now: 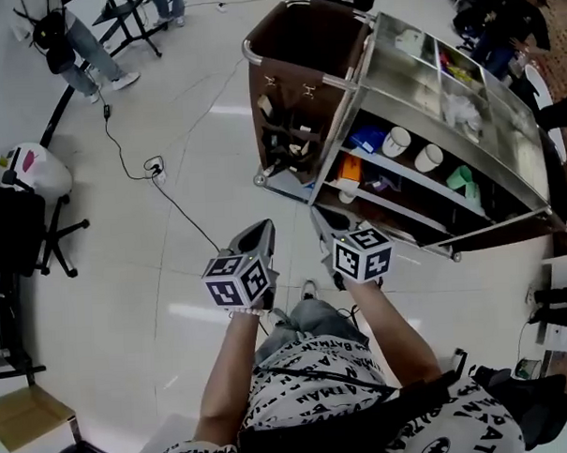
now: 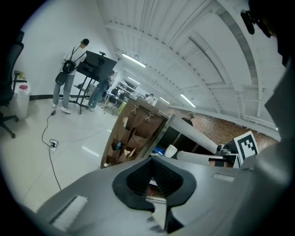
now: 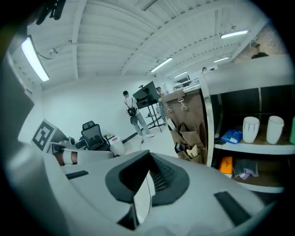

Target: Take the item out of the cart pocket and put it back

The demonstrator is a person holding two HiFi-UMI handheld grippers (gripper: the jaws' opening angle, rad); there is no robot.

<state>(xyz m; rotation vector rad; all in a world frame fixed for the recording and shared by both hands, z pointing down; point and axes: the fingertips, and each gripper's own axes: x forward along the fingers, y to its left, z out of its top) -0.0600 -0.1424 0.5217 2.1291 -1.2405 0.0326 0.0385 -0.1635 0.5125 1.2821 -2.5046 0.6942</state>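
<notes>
The cart stands ahead of me, and a brown fabric bag with several pockets hangs on its left end. Light-coloured items poke out of the pockets. The bag also shows in the left gripper view and in the right gripper view. My left gripper is held low in front of me, well short of the bag, jaws together and nothing in them. My right gripper is beside it, a little nearer the cart's lower shelf, shut and empty.
The cart's shelves hold two white cups, an orange box and blue packets. A black cable with a plug runs across the pale floor on the left. A black office chair and a cardboard box are further left.
</notes>
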